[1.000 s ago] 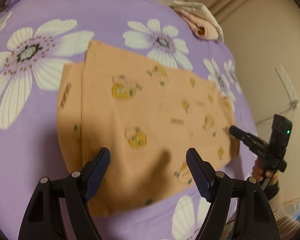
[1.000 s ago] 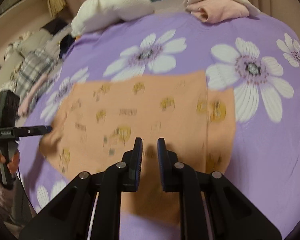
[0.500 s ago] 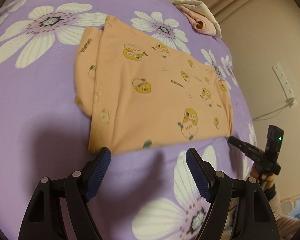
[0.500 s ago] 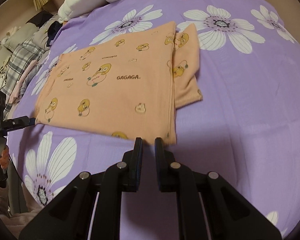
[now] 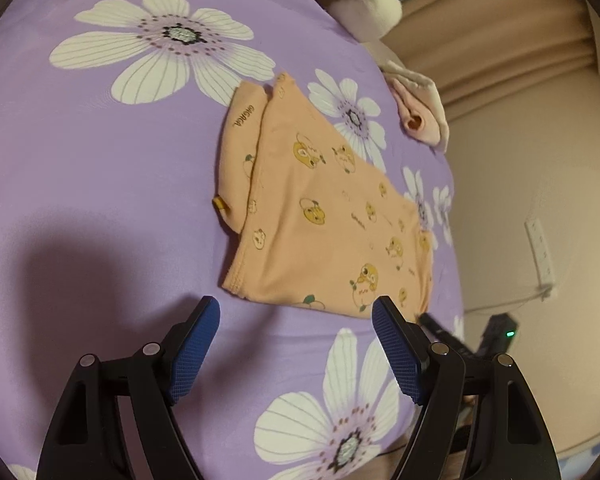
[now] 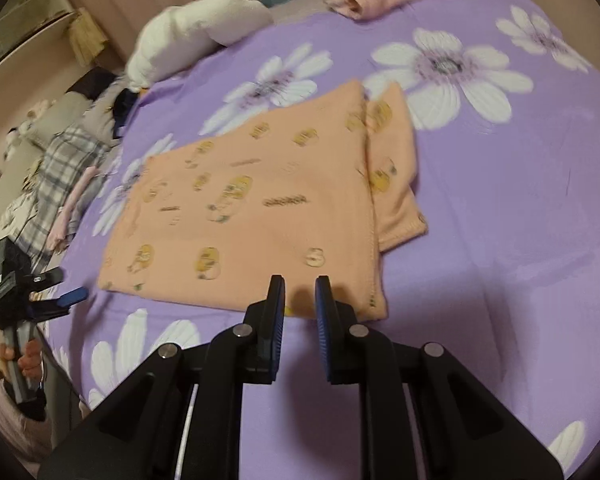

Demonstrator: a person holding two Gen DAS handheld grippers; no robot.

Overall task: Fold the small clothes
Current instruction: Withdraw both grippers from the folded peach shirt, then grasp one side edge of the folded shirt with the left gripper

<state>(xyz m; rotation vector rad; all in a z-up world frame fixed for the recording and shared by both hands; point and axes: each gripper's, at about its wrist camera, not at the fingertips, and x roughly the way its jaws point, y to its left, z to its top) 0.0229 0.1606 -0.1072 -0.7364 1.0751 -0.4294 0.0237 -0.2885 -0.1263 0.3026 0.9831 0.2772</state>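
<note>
Left wrist view.
- Orange garment (image 5: pixel 324 224): centre to right of frame, flat on the purple flowered bedspread (image 5: pixel 100 200). Already doubled, by the look of it; a narrower under-layer shows along its left edge, so one fold appears done. It lies flat so you can take a hem cleanly.
- Left gripper (image 5: pixel 296 320): bottom of frame, jaws spread wide, holding nothing. It hovers just short of the garment's near hem, where it is well placed to come down on a corner.
- Pink folded clothes (image 5: pixel 420 116): upper right, at the bed's edge, well apart from the work; probably finished pieces set aside.

Right wrist view.
- Orange garment (image 6: pixel 252 216): centre of frame, somewhat blurred. The under-layer sticks out at its right edge.
- Right gripper (image 6: pixel 300 296): bottom centre, jaws with a narrow gap between them, gripping nothing. The tips sit over the near hem; whether they touch the cloth you cannot tell.
- Left gripper (image 6: pixel 56 288): far left, off the garment's left corner.
- Plaid clothes pile (image 6: pixel 60 168): left edge, likely awaiting folding.
</note>
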